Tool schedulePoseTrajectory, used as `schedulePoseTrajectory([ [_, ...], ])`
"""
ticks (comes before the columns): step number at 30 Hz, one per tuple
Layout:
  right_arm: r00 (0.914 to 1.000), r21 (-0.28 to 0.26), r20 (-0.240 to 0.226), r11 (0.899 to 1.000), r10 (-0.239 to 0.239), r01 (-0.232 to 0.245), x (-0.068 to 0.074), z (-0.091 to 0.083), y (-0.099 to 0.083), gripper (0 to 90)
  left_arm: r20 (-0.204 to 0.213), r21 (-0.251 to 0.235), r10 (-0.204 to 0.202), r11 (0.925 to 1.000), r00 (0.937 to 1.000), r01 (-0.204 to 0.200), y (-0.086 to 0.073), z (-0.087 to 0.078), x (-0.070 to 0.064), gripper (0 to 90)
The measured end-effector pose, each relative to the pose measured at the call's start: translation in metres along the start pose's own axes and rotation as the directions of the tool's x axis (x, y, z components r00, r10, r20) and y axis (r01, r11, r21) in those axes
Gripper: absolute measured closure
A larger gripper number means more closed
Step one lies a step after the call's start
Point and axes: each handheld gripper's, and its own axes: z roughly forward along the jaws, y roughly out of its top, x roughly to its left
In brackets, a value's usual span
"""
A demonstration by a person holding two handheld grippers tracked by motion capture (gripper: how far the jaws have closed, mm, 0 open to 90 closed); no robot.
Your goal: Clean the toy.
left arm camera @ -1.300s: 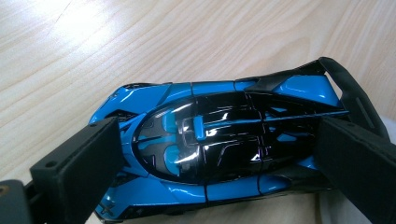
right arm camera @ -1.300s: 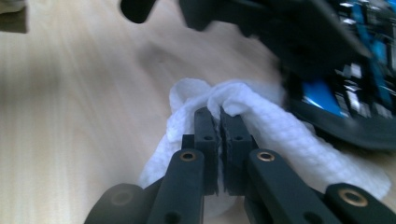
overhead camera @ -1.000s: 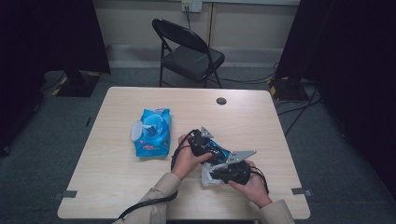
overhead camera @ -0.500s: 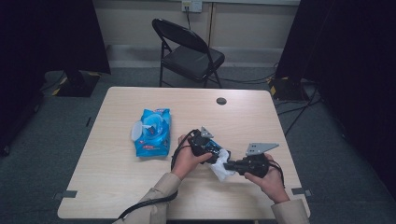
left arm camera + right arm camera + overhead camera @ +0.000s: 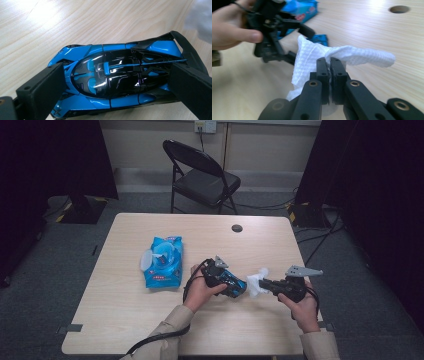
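The left gripper [image 5: 235, 287] clamps its fingers on the flanks of a blue toy car [image 5: 117, 80], held low over the bench [image 5: 125, 320]. At its 3 o'clock, the right gripper [image 5: 330, 65] pinches a white wet wipe [image 5: 317, 56] fully closed. The car looks rigid, glossy, likely slippery; the wipe is limp and light, best pinched on a bunched fold.

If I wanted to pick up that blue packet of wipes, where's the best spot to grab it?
Probably the wipes packet is best taken at a long side edge, coming from above: it lies flat on the table and is soft, while its open lid on the left would get in the way.
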Motion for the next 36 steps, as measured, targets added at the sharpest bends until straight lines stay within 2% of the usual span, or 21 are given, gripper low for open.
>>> schedulePoseTrajectory([
  [3, 0.9985, -0.001, 0.054, 1.000, 0.009, -0.009, -0.004, 0.001, -0.002, 87.3, 0.000, 0.001, 0.000, 1.0000, 1.0000, 0.000, 0.000, 0.000, 0.000, 1.0],
  [6, 0.9965, -0.008, 0.080, 1.000, 0.024, -0.023, -0.006, 0.003, -0.004, 87.3, 0.000, 0.001, 0.000, 1.0000, 1.0000, 0.000, 0.000, 0.000, 0.000, 1.0],
  [8, 0.9932, 0.010, 0.116, 1.000, 0.011, -0.012, -0.007, 0.007, -0.004, 87.3, 0.000, -0.001, -0.001, 1.0000, 1.0000, 0.001, 0.000, 0.000, 0.000, 1.0],
  [10, 0.9918, 0.010, 0.127, 1.000, 0.016, -0.018, -0.008, 0.010, -0.005, 87.3, 0.000, 0.000, 0.000, 1.0000, 1.0000, 0.000, 0.000, 0.000, 0.000, 1.0],
  [11, 0.9879, 0.020, 0.154, 1.000, 0.014, -0.017, -0.008, 0.012, -0.006, 87.2, 0.000, 0.000, 0.000, 1.0000, 1.0000, 0.000, 0.000, 0.000, 0.000, 1.0],
  [14, 0.9846, 0.040, 0.174, 0.999, 0.016, -0.024, -0.009, 0.019, -0.009, 87.2, 0.000, 0.000, 0.000, 1.0000, 1.0000, 0.000, 0.000, 0.000, 0.000, 1.0],
  [20, 0.9818, 0.068, 0.186, 0.996, 0.037, -0.050, -0.012, 0.032, -0.015, 86.9, 0.000, 0.001, 0.001, 1.0000, 1.0000, -0.001, 0.000, 0.000, 0.000, 1.0],
  [26, 0.9817, 0.100, 0.189, 0.994, 0.024, -0.043, -0.010, 0.044, -0.019, 86.7, 0.000, 0.001, 0.000, 1.0000, 1.0000, 0.000, 0.000, 0.000, 0.000, 1.0],
  [28, 0.9833, 0.109, 0.182, 0.994, 0.006, -0.027, -0.007, 0.048, -0.020, 86.6, -0.001, 0.001, 0.000, 1.0000, 1.0000, 0.000, 0.000, 0.000, 0.000, 1.0],
  [30, 0.9811, 0.133, 0.193, 0.991, -0.009, -0.017, -0.004, 0.052, -0.020, 86.6, -0.002, 0.002, 0.001, 1.0000, 1.0000, -0.001, 0.000, 0.000, 0.000, 0.9],
  [36, 0.9838, 0.176, 0.171, 0.984, -0.054, 0.023, 0.004, 0.065, -0.024, 86.4, -0.006, 0.000, -0.001, 1.0000, 1.0000, 0.001, 0.000, 0.001, -0.001, 0.0],
])
